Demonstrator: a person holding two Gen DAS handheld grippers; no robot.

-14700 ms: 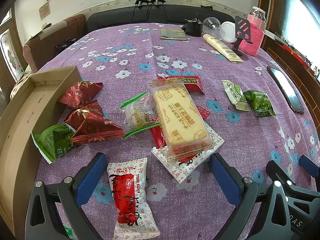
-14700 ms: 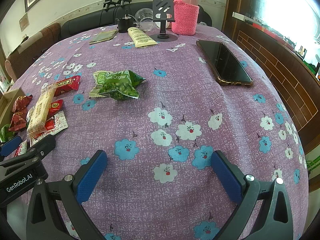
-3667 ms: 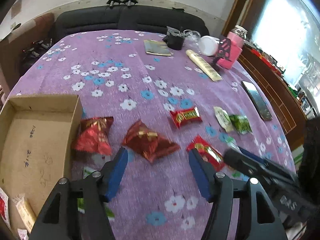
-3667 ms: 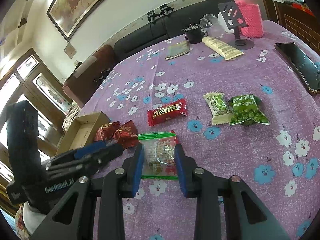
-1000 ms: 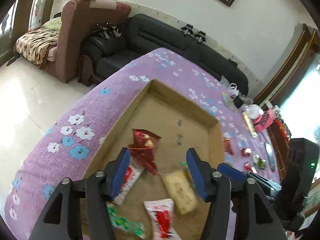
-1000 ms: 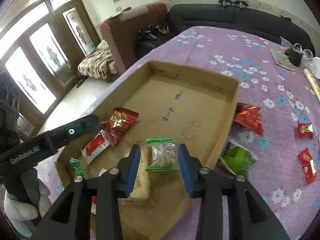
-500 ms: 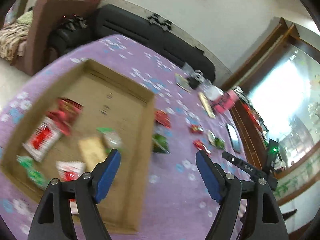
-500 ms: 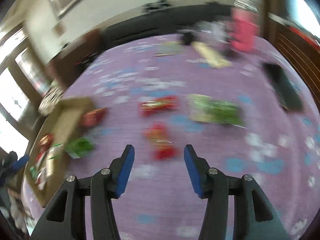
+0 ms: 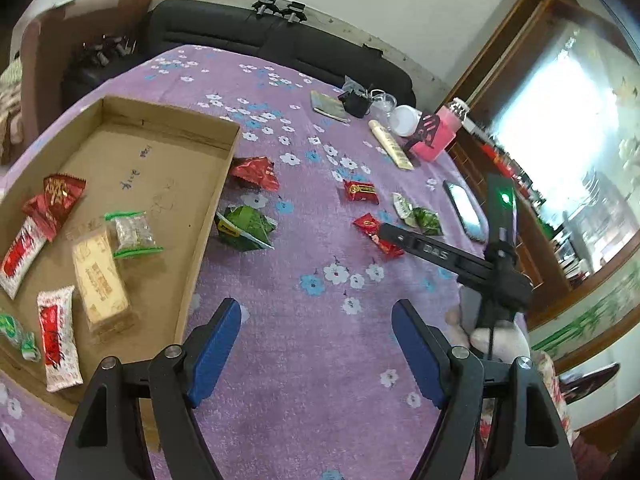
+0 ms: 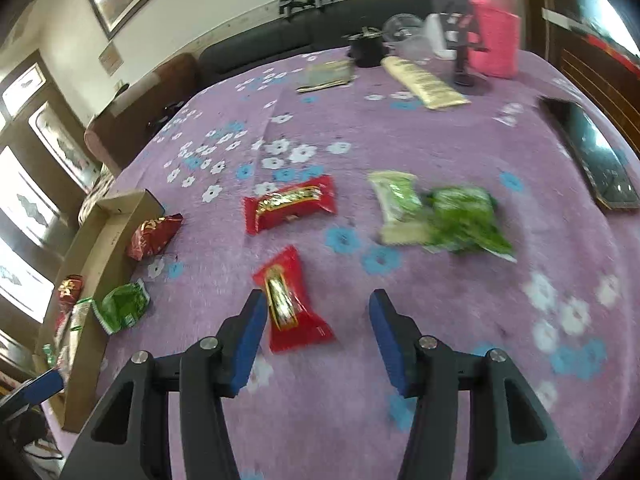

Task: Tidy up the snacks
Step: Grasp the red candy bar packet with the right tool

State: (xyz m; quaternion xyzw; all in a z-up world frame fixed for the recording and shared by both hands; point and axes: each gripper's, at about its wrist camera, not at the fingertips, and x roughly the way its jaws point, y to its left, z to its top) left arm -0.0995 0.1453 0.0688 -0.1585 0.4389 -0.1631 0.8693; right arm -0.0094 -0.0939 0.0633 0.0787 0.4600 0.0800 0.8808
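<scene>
A cardboard box (image 9: 224, 184) at the left holds several snacks, among them a clear green-edged packet (image 9: 134, 234) and a biscuit bar (image 9: 100, 276). On the purple cloth lie a green bag (image 9: 246, 227), a dark red bag (image 9: 256, 172), two red candies (image 10: 290, 202) (image 10: 292, 304) and two green pea packets (image 10: 464, 218). My left gripper (image 9: 316, 344) is open and empty above bare cloth beside the box. My right gripper (image 10: 316, 324) is open, with the nearer red candy just inside its left finger; it also shows in the left wrist view (image 9: 386, 232).
A phone (image 10: 592, 156) lies at the right edge. A pink bottle (image 10: 494, 24), a phone stand, a cream tube (image 10: 424, 82), a black cup and a booklet (image 10: 326, 76) stand at the far side. A black sofa runs behind the table.
My right gripper has let go of the clear packet in the box, swung right and come down over the red candy. My left gripper has drawn back from the box and opened wider.
</scene>
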